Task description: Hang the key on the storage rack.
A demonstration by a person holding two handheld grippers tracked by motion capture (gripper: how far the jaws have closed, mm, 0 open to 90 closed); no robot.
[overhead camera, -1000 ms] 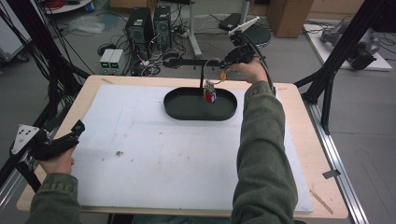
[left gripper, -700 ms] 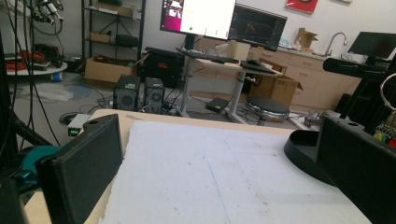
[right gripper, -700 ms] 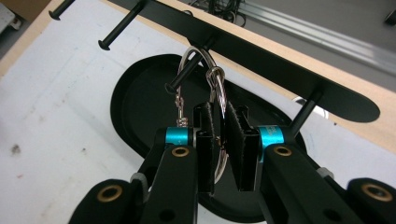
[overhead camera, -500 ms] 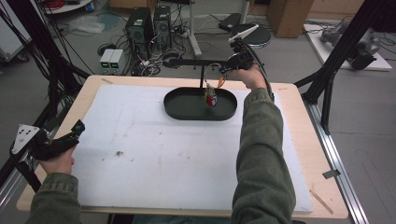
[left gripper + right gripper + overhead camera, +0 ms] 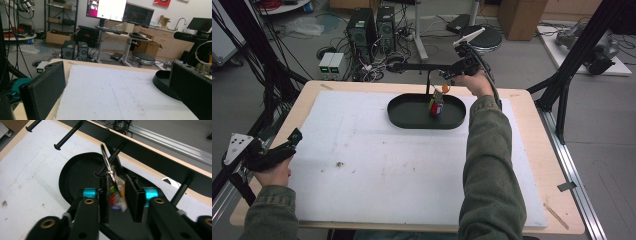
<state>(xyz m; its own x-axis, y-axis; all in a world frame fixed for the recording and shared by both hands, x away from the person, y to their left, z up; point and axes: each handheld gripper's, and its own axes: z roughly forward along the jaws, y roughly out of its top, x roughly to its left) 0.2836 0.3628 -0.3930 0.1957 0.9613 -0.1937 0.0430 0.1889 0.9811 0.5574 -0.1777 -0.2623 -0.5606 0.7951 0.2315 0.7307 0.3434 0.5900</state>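
since the earlier frame the right gripper (image 5: 117,196) has just been opening its jaws a little around the keychain (image 5: 117,195), which hangs between the pads; a gap shows on its right side, and whether the left pad touches it cannot be told. the hand has barely shifted, staying at upper centre of the high view above the tray (image 5: 412,117).

nearest, at lower left of the high view, the left gripper (image 5: 292,137) rests at the board's edge; in its own view the jaws stand wide with nothing between them, over the white mat (image 5: 112,92).

farther up, at centre of the right gripper view, the keychain's metal ring (image 5: 106,161) is hooked on a peg (image 5: 110,160) of the black rack (image 5: 155,152), and its coloured charm dangles over the tray. red, yellow and blue patches show on the charm, blurred; no writing on it can be read.

beyond the table, monitors (image 5: 107,10) glow at upper centre of the left gripper view, their text too small to read.
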